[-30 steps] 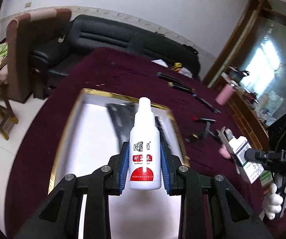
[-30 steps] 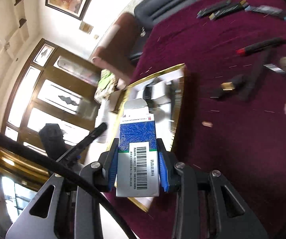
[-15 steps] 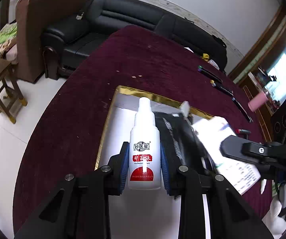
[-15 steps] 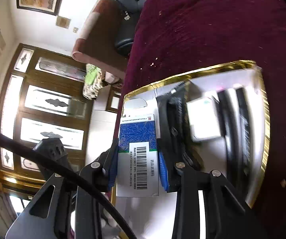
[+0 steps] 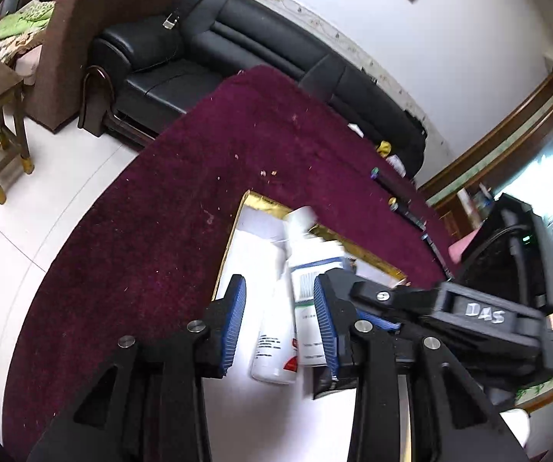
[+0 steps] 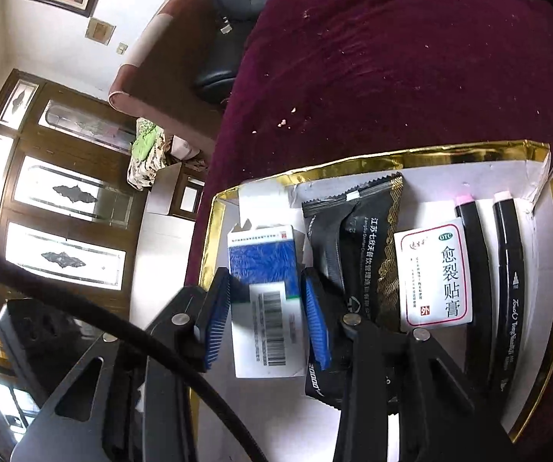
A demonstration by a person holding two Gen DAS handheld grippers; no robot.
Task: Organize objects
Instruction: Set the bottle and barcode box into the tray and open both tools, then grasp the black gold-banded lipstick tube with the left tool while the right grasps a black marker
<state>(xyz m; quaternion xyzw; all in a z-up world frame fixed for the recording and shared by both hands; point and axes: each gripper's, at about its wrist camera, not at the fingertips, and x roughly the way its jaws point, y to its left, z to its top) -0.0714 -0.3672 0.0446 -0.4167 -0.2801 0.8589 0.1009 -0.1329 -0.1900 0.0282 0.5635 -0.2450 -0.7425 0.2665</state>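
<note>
Left gripper (image 5: 278, 321) stands with its blue pads spread, gripping nothing; the white medicine bottle (image 5: 276, 340) lies between them on the floor of the gold-rimmed tray (image 5: 261, 201), cap end pointing away from the tool, its long axis roughly in line with the fingers. Just right of it, touching or nearly so, a blue-and-white medicine box (image 6: 263, 296) lies flat in the tray's left part, flap end away, barcode end near. Right gripper (image 6: 265, 323) straddles that box with its pads parted and a visible gap on each side, so it looks let go rather than pinched. Further right in the tray sit a black sachet (image 6: 353, 254), a white plaster packet (image 6: 436, 273), then two black markers (image 6: 507, 277) along the right wall, all lengthwise like the box. Both things appear placed; judging from this, each tool can back straight out along its own fingers. More pens (image 5: 399, 202) lie on the maroon cloth (image 5: 168, 208) beyond the tray, nearer the right hand's side.
</note>
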